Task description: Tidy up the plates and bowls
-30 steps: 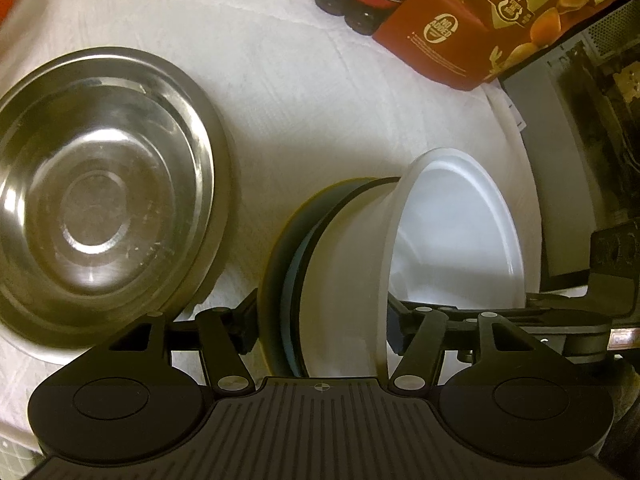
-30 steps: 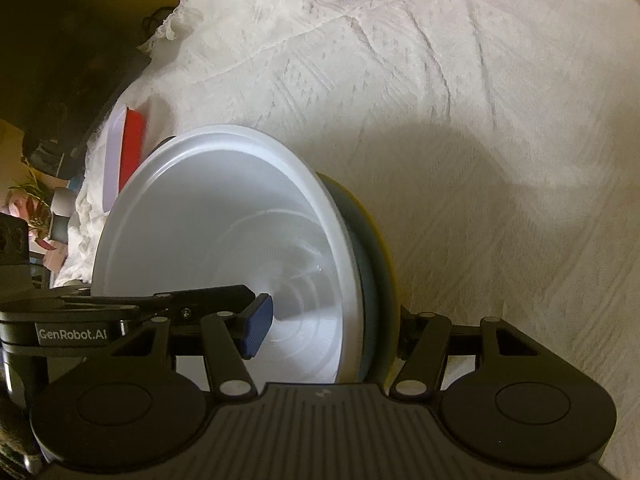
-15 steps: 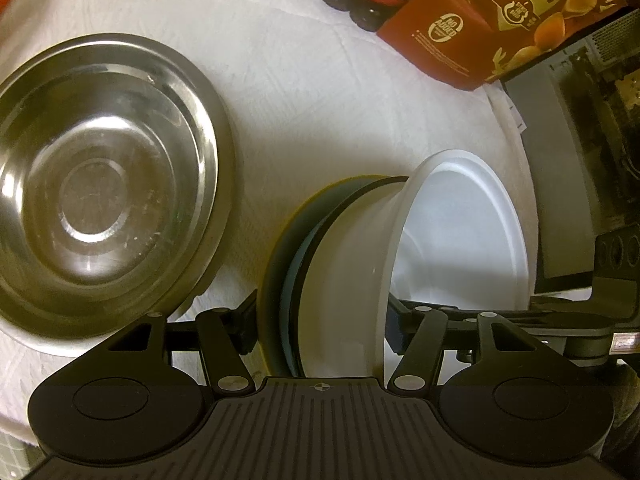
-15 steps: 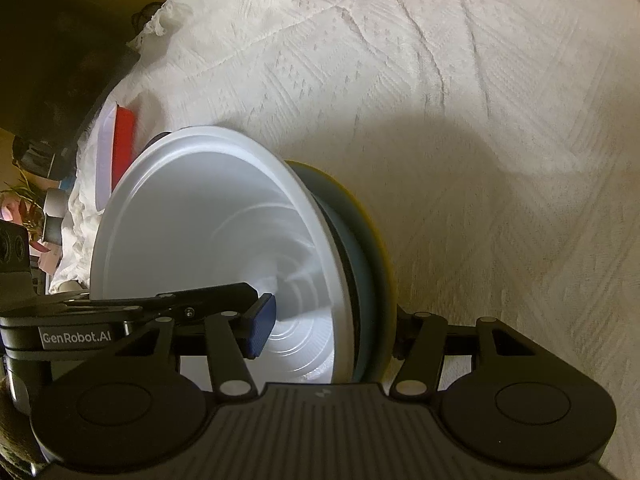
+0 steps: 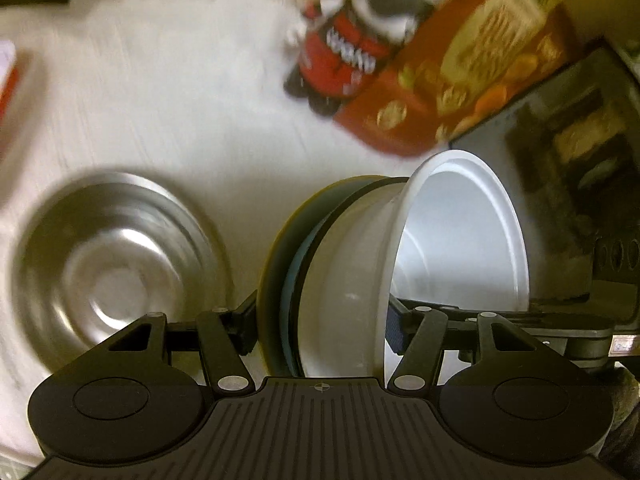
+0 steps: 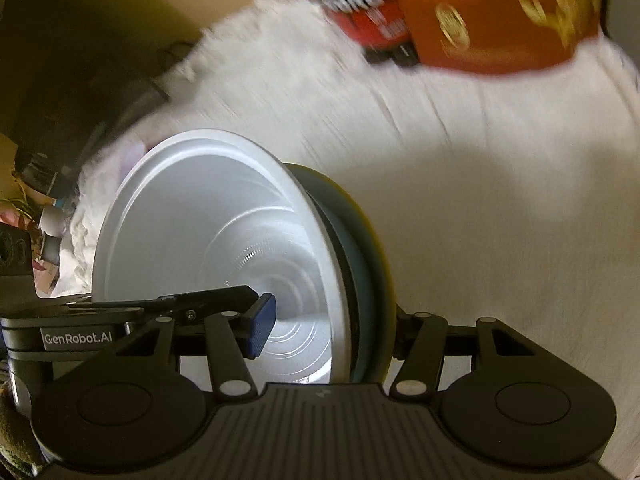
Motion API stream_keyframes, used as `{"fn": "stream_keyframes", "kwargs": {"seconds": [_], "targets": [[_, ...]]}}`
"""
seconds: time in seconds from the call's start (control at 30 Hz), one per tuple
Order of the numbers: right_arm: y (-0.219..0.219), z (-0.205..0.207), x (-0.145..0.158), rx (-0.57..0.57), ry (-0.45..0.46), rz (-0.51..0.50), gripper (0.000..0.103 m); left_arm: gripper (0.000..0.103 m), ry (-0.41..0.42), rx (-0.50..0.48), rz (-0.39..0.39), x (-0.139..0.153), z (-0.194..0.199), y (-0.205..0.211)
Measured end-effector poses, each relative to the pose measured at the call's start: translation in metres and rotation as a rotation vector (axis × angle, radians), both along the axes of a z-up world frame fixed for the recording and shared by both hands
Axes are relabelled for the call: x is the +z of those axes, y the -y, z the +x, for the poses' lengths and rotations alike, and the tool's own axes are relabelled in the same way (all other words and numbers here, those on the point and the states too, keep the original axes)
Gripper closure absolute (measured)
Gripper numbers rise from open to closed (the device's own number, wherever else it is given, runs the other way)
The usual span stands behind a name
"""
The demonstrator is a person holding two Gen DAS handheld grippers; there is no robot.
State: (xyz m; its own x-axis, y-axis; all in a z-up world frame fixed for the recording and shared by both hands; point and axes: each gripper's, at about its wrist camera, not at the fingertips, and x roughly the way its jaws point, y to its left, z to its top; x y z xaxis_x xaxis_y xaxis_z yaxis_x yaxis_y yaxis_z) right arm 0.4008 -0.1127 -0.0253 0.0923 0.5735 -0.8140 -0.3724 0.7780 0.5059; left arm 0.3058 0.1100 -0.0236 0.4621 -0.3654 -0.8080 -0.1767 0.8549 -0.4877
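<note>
A: White textured cloth point(image 6: 500, 208) covers the surface; steel bowl point(image 5: 116, 264) sits left, red packages point(image 5: 452, 92) behind.

B: The left gripper point(image 5: 320, 330) and right gripper point(image 6: 328, 326) each pinch the stack of bowls and plates point(image 6: 224, 240), held above the cloth.

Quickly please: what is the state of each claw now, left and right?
Left claw: closed on the stack of bowls.
Right claw: closed on the same stack, opposite side.
</note>
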Motion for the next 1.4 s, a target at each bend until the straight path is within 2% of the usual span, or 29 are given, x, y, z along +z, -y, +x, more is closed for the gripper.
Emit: {"fn": "stream_keyframes", "kwargs": {"seconds": [0.13,0.27,0.47,0.57,0.73,0.87,1.0,1.17,1.4], "targets": [[-0.039,0.003,0.022,0.044,0.041,0.006,0.045,0.040,0.018,0.037,0.010,0.019,-0.005,-0.040],[-0.088,0.003,0.022,0.099,0.022,0.020,0.045,0.040,0.003,0.093,0.035,0.020,-0.016,-0.082],[-0.159,-0.001,-0.017,0.159,-0.068,-0.006,0.045,0.040,-0.086,0.184,-0.005,-0.017,-0.025,-0.140],[-0.176,-0.002,-0.038,0.163,-0.123,-0.043,0.046,0.040,-0.117,0.204,-0.039,-0.040,-0.027,-0.157],[-0.199,-0.004,-0.050,0.177,-0.149,-0.166,0.045,0.041,-0.115,0.201,-0.089,-0.062,-0.030,-0.167],[-0.210,-0.005,-0.045,0.195,-0.118,-0.270,0.045,0.041,-0.088,0.198,-0.133,-0.069,-0.034,-0.171],[-0.223,-0.005,-0.033,0.201,-0.057,-0.337,0.045,0.040,-0.070,0.187,-0.140,-0.069,-0.034,-0.176],[-0.220,-0.005,-0.026,0.165,-0.078,-0.352,0.045,0.041,-0.043,0.164,-0.114,-0.066,-0.034,-0.176],[-0.215,-0.012,-0.019,0.128,-0.030,-0.367,0.045,0.041,-0.029,0.157,-0.125,-0.068,-0.040,-0.175]]}}
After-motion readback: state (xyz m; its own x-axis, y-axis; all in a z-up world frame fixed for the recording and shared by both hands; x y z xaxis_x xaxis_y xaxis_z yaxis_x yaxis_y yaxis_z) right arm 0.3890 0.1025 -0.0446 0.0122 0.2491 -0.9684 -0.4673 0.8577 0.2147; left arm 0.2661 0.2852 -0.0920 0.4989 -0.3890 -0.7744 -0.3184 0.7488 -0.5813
